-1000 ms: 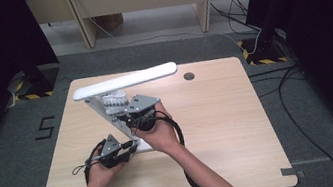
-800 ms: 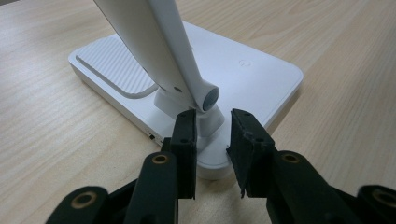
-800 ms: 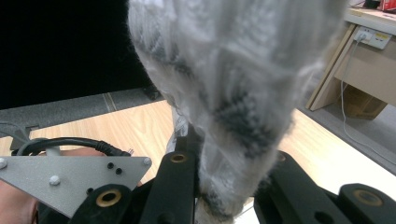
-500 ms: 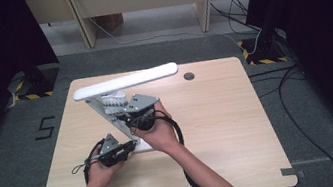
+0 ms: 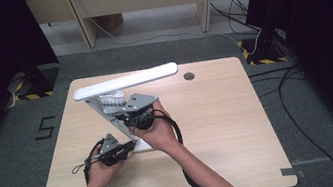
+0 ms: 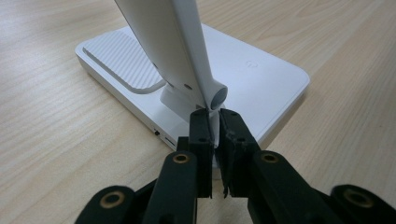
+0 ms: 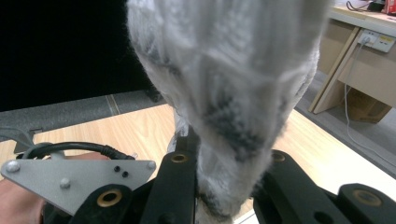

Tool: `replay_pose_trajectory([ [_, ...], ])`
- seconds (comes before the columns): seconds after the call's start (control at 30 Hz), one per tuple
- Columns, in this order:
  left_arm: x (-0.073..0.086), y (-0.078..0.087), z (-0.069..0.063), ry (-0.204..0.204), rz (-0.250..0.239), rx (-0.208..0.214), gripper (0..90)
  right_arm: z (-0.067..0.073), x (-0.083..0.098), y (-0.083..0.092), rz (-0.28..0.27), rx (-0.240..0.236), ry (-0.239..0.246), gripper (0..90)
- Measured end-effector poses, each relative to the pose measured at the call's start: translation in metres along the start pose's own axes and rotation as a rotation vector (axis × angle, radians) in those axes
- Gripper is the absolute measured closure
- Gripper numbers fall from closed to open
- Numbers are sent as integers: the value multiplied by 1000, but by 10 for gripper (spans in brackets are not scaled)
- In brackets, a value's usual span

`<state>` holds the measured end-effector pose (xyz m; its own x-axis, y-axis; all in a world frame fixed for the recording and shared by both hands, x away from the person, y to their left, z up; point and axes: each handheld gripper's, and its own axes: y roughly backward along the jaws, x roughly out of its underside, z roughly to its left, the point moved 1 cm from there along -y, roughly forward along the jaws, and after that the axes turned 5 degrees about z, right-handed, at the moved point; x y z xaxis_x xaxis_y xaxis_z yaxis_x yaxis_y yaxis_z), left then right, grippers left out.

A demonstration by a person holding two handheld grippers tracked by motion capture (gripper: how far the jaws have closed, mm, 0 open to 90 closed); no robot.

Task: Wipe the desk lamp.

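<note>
Jaws of the left gripper [image 6: 214, 140] have just been closing and now pinch the thin white edge at the foot of the desk lamp [image 5: 125, 82], right under the hinge where the slanted arm [image 6: 168, 42] meets the flat base [image 6: 261, 74]. The base lies on the wooden table [image 5: 221, 130], just ahead of that gripper. Higher up the arm, the right gripper [image 7: 224, 186] is clamped on a fuzzy white-and-grey cloth [image 7: 224, 84], which bunches up out of its jaws and, from above, sits against the arm below the long lamp head [image 5: 125, 82].

The risk, I judge, lies in that low pinch: it holds only a narrow lip, so a hard rub or pull from the cloth could swing the arm on its hinge or tip the base, and the lip could slip free. The cloth is also gripped by a small fold and might drag out of the right jaws
</note>
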<state>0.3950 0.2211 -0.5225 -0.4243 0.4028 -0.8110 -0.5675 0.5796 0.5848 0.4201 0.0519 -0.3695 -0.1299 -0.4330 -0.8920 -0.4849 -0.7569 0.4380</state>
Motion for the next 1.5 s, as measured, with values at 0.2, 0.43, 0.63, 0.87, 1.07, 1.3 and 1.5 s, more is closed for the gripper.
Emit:
replay_pose_trajectory([
  [0.2,0,0,-1,3,-2,0,833,1,-4,0,-5,-6,-7,818],
  [0.43,0,0,-1,-4,0,-4,833,2,-6,-2,0,-9,8,819],
  [0.63,-1,0,-1,-13,5,-10,834,5,-11,-3,24,-8,43,819],
  [0.87,-1,0,-2,-17,4,-13,834,6,-11,-4,22,-10,40,818],
  [1.07,-1,0,-2,-25,6,-21,835,6,-13,-4,42,-12,65,818],
  [1.3,-1,0,-3,-27,6,-25,835,6,-12,-4,41,-9,67,819],
  [1.5,-1,0,-3,-30,8,-27,835,7,-12,-5,47,-13,68,819],
])
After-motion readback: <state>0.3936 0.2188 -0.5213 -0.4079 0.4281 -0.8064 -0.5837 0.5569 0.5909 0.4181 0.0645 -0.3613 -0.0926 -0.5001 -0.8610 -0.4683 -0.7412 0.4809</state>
